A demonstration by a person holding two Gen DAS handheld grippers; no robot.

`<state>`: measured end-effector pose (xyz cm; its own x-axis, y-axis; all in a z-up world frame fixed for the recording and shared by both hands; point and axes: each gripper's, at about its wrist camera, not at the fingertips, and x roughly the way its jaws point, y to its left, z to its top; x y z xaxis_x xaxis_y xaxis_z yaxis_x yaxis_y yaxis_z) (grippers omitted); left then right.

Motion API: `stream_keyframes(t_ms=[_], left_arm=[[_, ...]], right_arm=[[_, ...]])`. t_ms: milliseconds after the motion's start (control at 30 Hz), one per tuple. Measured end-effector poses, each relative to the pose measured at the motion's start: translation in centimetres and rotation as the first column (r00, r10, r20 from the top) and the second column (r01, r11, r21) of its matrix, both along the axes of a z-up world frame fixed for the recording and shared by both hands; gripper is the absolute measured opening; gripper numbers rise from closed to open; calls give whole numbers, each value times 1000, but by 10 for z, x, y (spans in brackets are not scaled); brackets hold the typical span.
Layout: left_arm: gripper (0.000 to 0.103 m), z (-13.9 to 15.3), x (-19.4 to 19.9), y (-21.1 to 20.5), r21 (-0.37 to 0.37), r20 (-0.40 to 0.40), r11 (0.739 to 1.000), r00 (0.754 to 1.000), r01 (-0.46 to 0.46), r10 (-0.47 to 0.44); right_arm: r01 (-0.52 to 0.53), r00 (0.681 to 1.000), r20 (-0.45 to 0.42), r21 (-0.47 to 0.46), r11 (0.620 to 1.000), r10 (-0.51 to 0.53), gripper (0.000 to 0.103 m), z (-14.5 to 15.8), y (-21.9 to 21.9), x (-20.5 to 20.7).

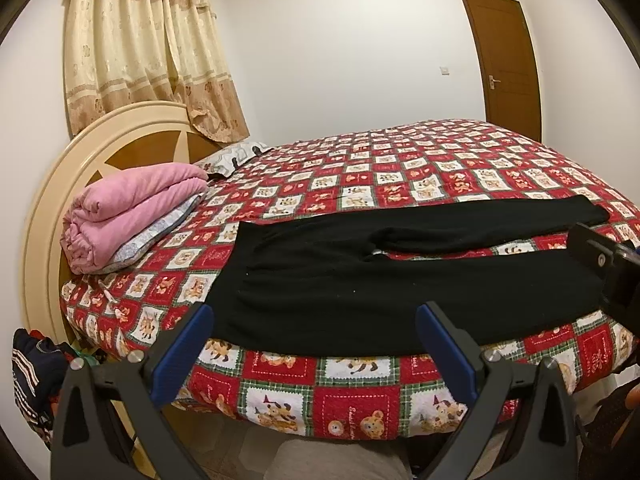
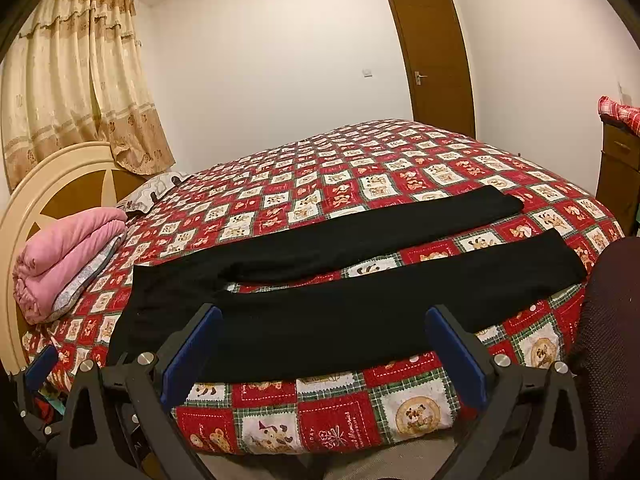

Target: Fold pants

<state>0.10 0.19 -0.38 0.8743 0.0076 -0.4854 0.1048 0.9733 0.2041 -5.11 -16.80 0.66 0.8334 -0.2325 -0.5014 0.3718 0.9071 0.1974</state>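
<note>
Black pants [image 1: 380, 280] [image 2: 320, 312] lie spread flat near the front edge of the bed, waistband to the left and both legs stretched to the right with a narrow gap between them. My left gripper [image 1: 314, 316] hangs open in front of the bed edge, short of the waist part, its blue pads [image 1: 182, 356] wide apart with nothing between them. My right gripper [image 2: 324, 320] also stands open, before the near leg and apart from the cloth. In the left wrist view the right gripper's body [image 1: 604, 264] shows at the right edge.
A red patchwork quilt [image 1: 400, 172] [image 2: 360, 184] covers the bed. A folded pink blanket [image 1: 132, 216] [image 2: 68, 252] rests by the round headboard [image 1: 44, 200]. Clothes [image 1: 32, 368] pile at the lower left. A dark chair back [image 2: 608, 340] stands at the right, a wooden cabinet [image 2: 618, 168] behind it.
</note>
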Motion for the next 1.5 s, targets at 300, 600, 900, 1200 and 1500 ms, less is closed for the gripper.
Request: stream_keyframes(t_ms=[300, 600, 900, 1200, 1500], left_arm=[[103, -1, 0, -1, -3, -8, 1000, 1000, 0, 0], [103, -2, 1, 0, -6, -10, 1000, 1000, 0, 0], [103, -2, 1, 0, -7, -10, 1000, 1000, 0, 0], [103, -4, 1, 0, -7, -12, 1000, 1000, 0, 0], [103, -5, 0, -1, -8, -16, 1000, 1000, 1, -1]], right_arm=[[-2, 1000, -7, 2, 1000, 2, 102, 0, 1, 1], [-1, 1000, -6, 1, 1000, 1, 102, 0, 1, 1], [0, 1000, -10, 5, 1000, 0, 102, 0, 2, 1], [0, 1000, -11, 5, 1000, 0, 102, -1, 1, 1], [0, 1000, -11, 7, 1000, 1, 102, -1, 1, 1]])
